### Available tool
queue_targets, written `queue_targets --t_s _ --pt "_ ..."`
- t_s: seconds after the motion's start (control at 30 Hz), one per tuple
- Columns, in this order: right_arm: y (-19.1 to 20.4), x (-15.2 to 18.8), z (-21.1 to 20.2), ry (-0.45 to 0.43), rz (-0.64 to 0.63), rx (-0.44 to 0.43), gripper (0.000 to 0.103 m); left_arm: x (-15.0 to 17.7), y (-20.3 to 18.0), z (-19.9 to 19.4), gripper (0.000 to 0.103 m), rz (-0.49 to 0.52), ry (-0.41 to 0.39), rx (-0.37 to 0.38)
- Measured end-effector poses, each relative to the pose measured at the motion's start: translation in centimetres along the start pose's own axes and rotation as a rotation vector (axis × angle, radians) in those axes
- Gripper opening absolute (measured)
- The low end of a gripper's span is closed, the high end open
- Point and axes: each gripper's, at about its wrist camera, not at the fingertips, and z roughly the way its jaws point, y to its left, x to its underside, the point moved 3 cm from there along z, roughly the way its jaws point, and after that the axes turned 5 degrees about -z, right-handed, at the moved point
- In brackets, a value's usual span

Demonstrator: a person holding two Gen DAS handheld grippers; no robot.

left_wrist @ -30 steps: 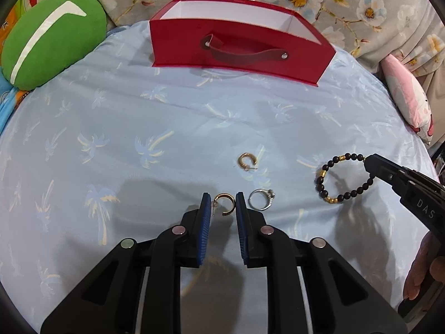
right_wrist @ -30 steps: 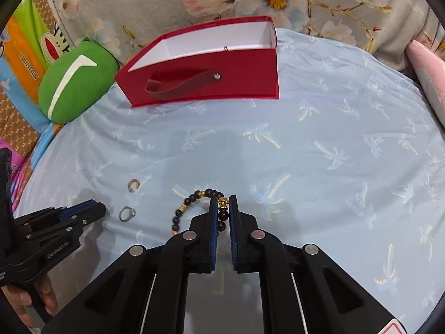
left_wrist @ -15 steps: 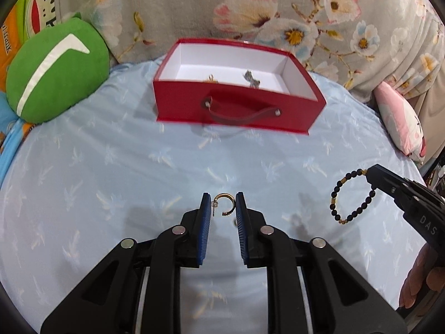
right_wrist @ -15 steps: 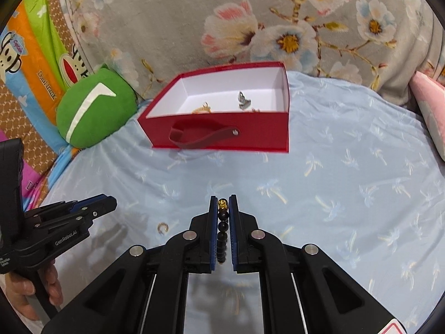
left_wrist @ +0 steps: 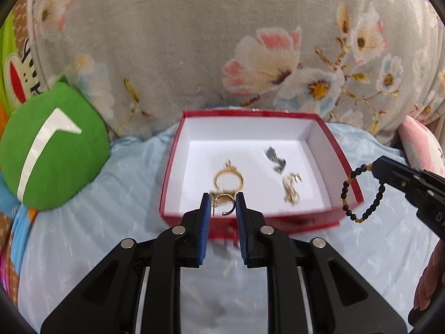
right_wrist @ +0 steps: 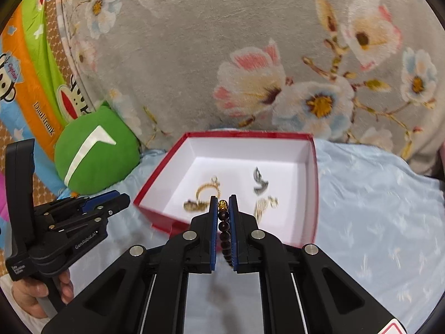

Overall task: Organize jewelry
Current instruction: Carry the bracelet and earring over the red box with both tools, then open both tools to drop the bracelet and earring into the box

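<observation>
My left gripper (left_wrist: 222,204) is shut on a small gold hoop earring (left_wrist: 222,202) and holds it in the air over the near wall of the open red box (left_wrist: 345,167). My right gripper (right_wrist: 223,206) is shut on a black bead bracelet with gold beads (right_wrist: 224,222); in the left wrist view the bracelet (left_wrist: 361,192) hangs from it beside the box's right wall. Inside the box lie a gold ring-shaped piece (left_wrist: 228,176), a dark silver piece (left_wrist: 275,160) and a small gold piece (left_wrist: 290,186). The left gripper also shows in the right wrist view (right_wrist: 122,199).
The box (right_wrist: 313,183) sits on a light blue palm-print sheet (right_wrist: 375,208). A green round cushion (left_wrist: 52,150) lies to its left. A grey floral blanket (left_wrist: 222,41) rises behind it. A pink cushion (left_wrist: 422,144) is at the far right.
Both grippers have lifted off the sheet with their pieces and moved forward to the red box. The box now fills the middle of both views, seen from above.
</observation>
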Motion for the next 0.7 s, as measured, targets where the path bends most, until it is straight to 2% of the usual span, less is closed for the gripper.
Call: queue_targets --t_s 0.2,0.33,0.53,0.7 --pt "0.0 -3.4 6.4 0.03 -0.017 -0.011 0.007 -5.0 -0.3 5.0 0.017 0.017 -0.021 -0.029" --pt "-0.6 -4.3 10.3 0.071 -0.003 -0.021 0.007 -6.9 0.1 9.1 0.017 0.009 0.009 -0.048" --pt "-1.1 -4.3 15.6 0.153 -0.006 -0.017 0.007 -7.7 0.1 14.6 0.017 0.004 0.083 -0.062" --pt "-1.4 -3.4 18.3 0.208 -0.009 -0.008 0.007 -7.1 -0.2 18.0 0.017 0.004 0.141 -0.075"
